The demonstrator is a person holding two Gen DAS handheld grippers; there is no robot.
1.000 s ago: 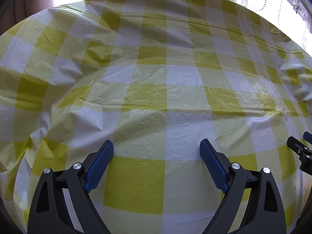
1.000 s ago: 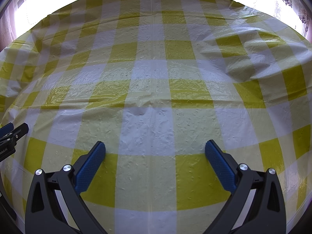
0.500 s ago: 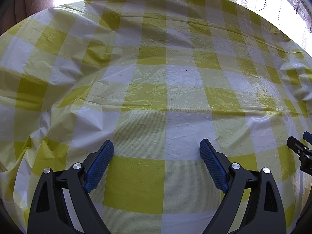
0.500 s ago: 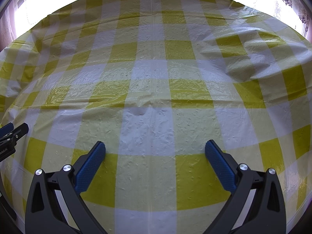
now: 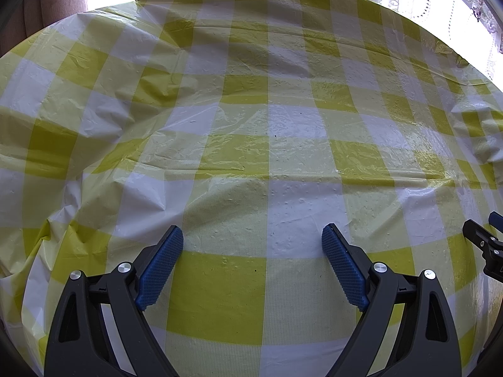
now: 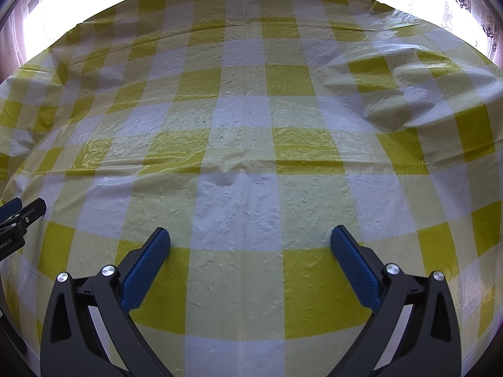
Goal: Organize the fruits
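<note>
While both claws hang spread and empty, nothing has shifted: left gripper [image 5: 253,238] and right gripper [image 6: 250,242] hover side by side over the yellow-checked tablecloth [image 5: 267,125] — no fruit anywhere in view, so organizing hasn't begun.

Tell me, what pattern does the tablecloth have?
The tablecloth has yellow and white checks, clearest in the right wrist view.

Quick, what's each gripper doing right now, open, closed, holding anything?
Left gripper: open, holding nothing.
Right gripper: open, holding nothing.
</note>
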